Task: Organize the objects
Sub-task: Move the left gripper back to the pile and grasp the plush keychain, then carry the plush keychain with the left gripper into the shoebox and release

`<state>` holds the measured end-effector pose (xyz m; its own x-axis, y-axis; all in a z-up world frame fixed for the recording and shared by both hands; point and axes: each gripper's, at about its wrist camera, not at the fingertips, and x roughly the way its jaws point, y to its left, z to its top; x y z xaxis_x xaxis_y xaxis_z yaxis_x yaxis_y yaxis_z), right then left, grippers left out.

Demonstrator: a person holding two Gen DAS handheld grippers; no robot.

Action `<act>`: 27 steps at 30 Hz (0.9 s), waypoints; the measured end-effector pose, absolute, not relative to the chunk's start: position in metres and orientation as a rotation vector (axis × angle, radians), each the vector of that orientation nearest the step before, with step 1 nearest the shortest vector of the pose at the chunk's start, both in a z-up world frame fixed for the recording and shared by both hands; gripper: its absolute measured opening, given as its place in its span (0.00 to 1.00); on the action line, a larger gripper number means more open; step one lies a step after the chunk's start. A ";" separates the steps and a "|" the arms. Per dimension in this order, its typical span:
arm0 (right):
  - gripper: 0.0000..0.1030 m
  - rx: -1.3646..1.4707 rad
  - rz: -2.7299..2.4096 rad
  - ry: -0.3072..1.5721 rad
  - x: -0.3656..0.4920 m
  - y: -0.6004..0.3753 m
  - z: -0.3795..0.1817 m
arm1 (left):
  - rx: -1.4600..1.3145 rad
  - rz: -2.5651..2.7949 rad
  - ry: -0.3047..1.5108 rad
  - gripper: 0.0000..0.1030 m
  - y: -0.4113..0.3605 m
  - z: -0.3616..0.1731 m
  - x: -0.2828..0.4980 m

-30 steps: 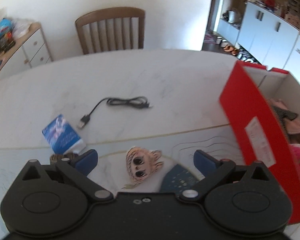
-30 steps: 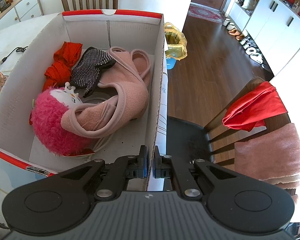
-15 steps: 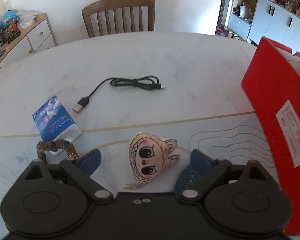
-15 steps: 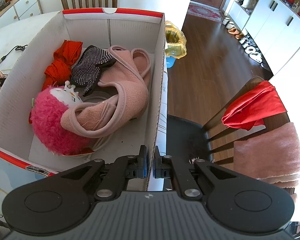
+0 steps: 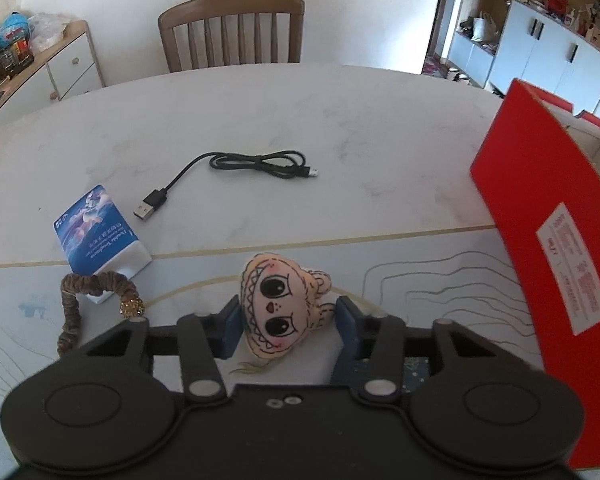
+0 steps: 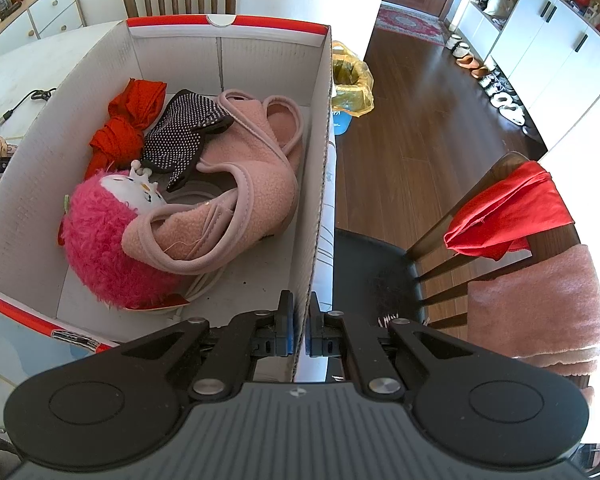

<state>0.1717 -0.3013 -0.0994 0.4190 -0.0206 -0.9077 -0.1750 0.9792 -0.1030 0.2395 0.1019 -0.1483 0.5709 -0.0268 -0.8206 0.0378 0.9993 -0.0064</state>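
A small peach plush face (image 5: 278,308) lies on the table between the fingers of my left gripper (image 5: 288,320). The jaws stand close on both sides of it; the left finger touches it and a small gap shows on the right. The red cardboard box (image 5: 540,232) stands to the right. My right gripper (image 6: 299,326) is shut on the box's right wall (image 6: 318,184). Inside the box lie a pink fuzzy plush (image 6: 100,236), pink slippers (image 6: 240,192), a black studded piece (image 6: 184,136) and red cloth (image 6: 128,128).
On the table lie a black USB cable (image 5: 256,164), a blue tissue pack (image 5: 96,236) and a brown hair tie (image 5: 84,300). A wooden chair (image 5: 232,28) stands at the far side. A chair with red cloth (image 6: 508,208) is right of the box.
My left gripper has moved forward around the plush face and its jaws have narrowed onto it. The right gripper has stayed shut on the box wall.
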 end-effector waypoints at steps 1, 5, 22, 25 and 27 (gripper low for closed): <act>0.05 -0.192 0.098 1.136 0.172 -0.301 -0.099 | 0.013 -0.047 0.953 0.42 0.101 -0.146 0.237; 0.05 -0.191 0.100 1.133 0.170 -0.301 -0.100 | 0.008 -0.061 0.950 0.41 0.098 -0.136 0.230; 0.05 -0.190 0.114 1.122 0.169 -0.301 -0.100 | -0.008 -0.239 0.916 0.41 0.040 -0.069 0.200; 0.05 -0.189 0.117 1.121 0.169 -0.302 -0.100 | 0.006 -0.291 0.898 0.41 0.023 -0.054 0.197; 0.05 -0.190 0.118 1.121 0.169 -0.302 -0.100 | 0.011 -0.322 0.888 0.41 0.013 -0.046 0.195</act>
<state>0.1691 -0.3023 -0.1002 0.4312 -0.0010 -0.9023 -0.1895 0.9776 -0.0916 0.1954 0.0125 -0.0463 0.5862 -0.2715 -0.7634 0.2808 0.9519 -0.1229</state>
